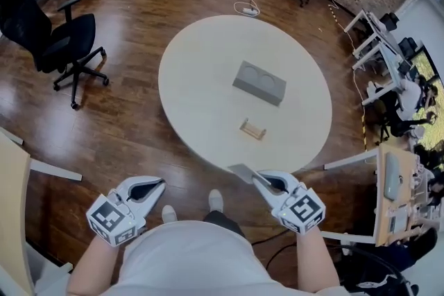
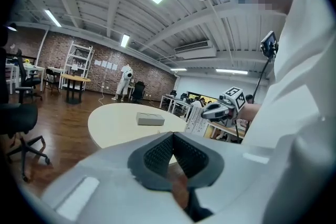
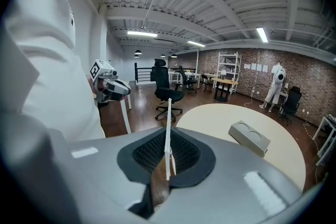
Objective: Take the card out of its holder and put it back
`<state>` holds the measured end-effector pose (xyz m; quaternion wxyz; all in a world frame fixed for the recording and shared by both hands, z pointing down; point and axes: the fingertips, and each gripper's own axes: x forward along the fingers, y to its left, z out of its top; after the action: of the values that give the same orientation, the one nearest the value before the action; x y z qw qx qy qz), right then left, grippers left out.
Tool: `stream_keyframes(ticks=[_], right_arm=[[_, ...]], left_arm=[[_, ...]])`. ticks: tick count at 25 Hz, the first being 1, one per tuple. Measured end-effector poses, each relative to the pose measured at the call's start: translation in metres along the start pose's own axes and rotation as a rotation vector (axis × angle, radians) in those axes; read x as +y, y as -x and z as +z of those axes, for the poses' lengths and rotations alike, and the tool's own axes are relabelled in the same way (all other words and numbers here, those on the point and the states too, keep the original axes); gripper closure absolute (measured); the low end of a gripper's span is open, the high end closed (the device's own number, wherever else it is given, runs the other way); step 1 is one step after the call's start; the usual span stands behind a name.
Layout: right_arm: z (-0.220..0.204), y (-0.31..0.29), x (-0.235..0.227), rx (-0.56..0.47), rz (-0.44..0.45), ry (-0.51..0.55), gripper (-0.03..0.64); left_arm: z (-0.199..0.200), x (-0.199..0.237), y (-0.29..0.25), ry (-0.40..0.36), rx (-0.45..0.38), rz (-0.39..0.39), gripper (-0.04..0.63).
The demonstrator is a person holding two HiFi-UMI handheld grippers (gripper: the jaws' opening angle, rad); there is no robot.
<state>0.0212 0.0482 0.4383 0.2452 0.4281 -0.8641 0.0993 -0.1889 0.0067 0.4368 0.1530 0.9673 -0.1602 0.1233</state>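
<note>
**A:** What is the right tool (image 1: 260,181) doing?

**B:** It is clamping the card (image 3: 168,113). The jaws are closing tight on it, and the card is standing edge-on between the pads, just off the near edge of the desk (image 1: 201,80).

**A:** And the holder?

**B:** The wooden holder (image 1: 253,128) is sitting on the round desk close to that near edge. A grey block (image 1: 259,82) is lying farther back.

**A:** The left tool?

**B:** The left tool (image 1: 158,184) is hanging closed and is gripping nothing. It is near the person's body on the left, apart from the desk.
</note>
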Motion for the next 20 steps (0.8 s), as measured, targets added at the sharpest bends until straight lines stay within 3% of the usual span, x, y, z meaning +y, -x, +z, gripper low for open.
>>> stream_keyframes(ticks=[12, 20], right_arm=[[-0.031, -0.025, -0.162, 0.032, 0.022, 0.027, 0.595], [-0.057, -0.061, -0.220, 0.057, 0.103, 0.034, 0.595]], left_arm=[[0.025, 0.006, -0.066, 0.040, -0.006, 0.151, 0.591], [0.029, 0.008, -0.095, 0.081, 0.009, 0.263, 0.591]])
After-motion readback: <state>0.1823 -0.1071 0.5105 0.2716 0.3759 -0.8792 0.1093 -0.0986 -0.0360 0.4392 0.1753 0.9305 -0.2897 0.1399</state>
